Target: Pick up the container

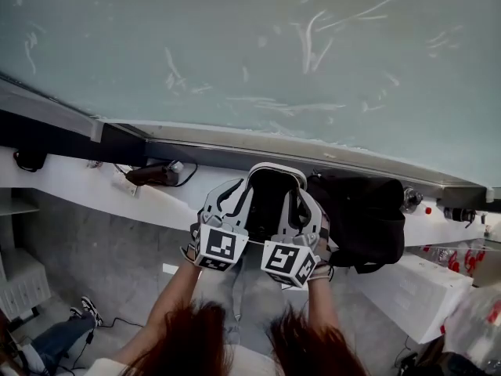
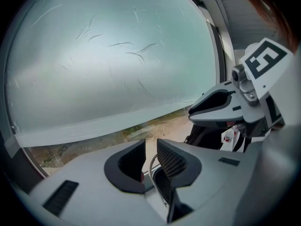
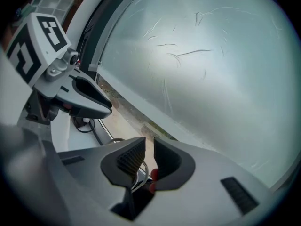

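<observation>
No container that I can pick out shows in any view. In the head view both grippers are held side by side in front of a white window sill (image 1: 94,182). My left gripper (image 1: 237,193) points at the sill, and in its own view its jaws (image 2: 150,158) stand a clear gap apart with nothing between them. My right gripper (image 1: 302,200) is close beside it. Its jaws (image 3: 149,155) show only a narrow slit, also with nothing in it. Each gripper sees the other: the right gripper (image 2: 221,108) and the left gripper (image 3: 87,95).
A large frosted window pane (image 1: 258,45) fills the space ahead. A black bag (image 1: 364,218) lies on the sill just right of the right gripper. A dark device with a cable (image 1: 156,173) lies on the sill to the left. A white box (image 1: 415,292) and red-capped bottles (image 1: 454,258) are at lower right.
</observation>
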### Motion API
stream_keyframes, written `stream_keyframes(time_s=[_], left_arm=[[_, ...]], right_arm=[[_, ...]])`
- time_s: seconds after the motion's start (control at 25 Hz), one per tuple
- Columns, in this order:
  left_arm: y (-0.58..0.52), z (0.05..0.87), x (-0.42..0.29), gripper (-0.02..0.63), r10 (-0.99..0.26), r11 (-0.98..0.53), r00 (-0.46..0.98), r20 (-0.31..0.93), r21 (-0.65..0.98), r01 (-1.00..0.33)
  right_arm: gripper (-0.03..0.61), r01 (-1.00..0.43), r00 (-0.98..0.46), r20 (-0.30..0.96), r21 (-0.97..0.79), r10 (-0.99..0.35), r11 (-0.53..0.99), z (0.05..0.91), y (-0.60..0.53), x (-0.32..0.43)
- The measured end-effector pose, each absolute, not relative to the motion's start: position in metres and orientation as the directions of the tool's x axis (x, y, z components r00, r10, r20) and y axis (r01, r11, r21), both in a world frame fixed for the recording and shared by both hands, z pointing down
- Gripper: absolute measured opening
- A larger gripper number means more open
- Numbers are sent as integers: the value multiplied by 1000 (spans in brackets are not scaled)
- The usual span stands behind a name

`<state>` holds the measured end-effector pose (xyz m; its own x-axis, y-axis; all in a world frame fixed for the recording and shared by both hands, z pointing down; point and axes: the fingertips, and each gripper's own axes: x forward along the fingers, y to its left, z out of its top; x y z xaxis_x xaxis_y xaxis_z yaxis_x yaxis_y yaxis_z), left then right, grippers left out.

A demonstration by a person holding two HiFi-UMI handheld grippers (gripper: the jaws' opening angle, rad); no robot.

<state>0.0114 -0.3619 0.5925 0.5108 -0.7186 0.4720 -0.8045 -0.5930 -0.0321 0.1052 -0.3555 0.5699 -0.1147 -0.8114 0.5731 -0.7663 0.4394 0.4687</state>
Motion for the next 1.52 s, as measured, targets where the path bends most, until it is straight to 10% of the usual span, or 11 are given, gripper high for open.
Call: stream_keyframes(time_s=[1.52], left_arm=[[-408,739,31,118,-637,-643,470,611,-84,-761]], right_arm=[[163,-513,92,673,664,-734,545,706,-397,127]])
